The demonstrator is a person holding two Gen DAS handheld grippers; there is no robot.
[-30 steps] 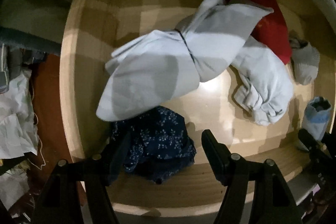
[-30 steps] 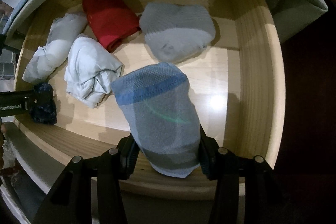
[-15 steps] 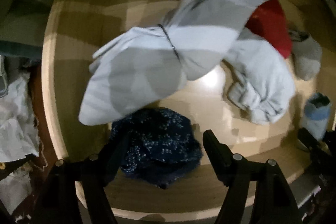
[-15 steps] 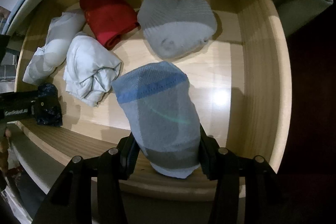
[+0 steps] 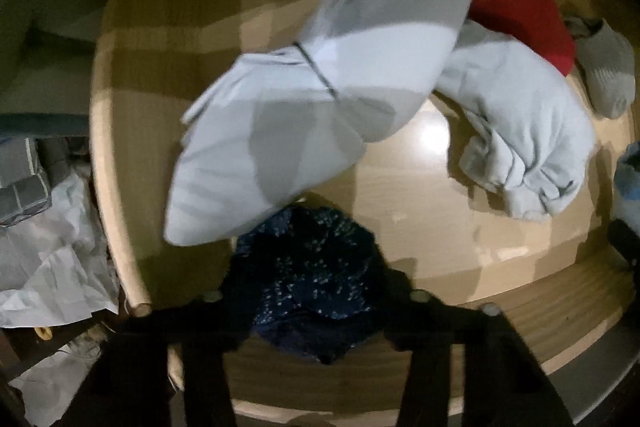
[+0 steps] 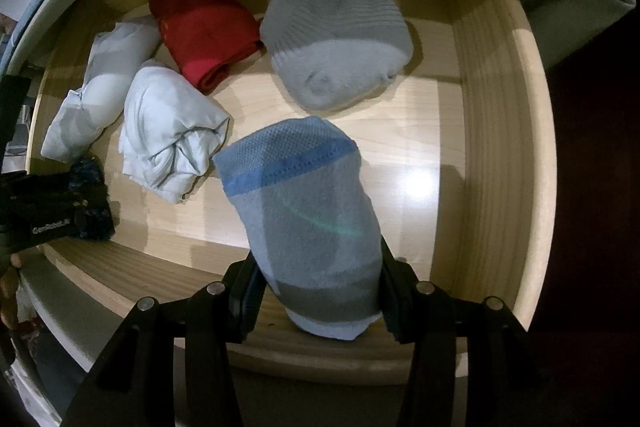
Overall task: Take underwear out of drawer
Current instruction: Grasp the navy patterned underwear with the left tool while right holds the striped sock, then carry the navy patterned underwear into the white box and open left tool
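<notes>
Already the right claw [image 6: 316, 291] pinches the blue-banded grey knit bundle [image 6: 308, 219] for lifting from the wooden drawer [image 6: 500, 147], while the left claw [image 5: 312, 311] straddles the navy speckled underwear [image 5: 316, 275], grip unclear

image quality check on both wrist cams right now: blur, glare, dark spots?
Left wrist: motion blur, edges of the grey-white bundle smeared; the left tongs nearly black, underexposed; lamp glare on the drawer floor. Right wrist: sharp; glare patch on the floor, a faint green flare arc across the blue-banded sock in the right tongs; strong fisheye bend and dark corners in both.
</notes>
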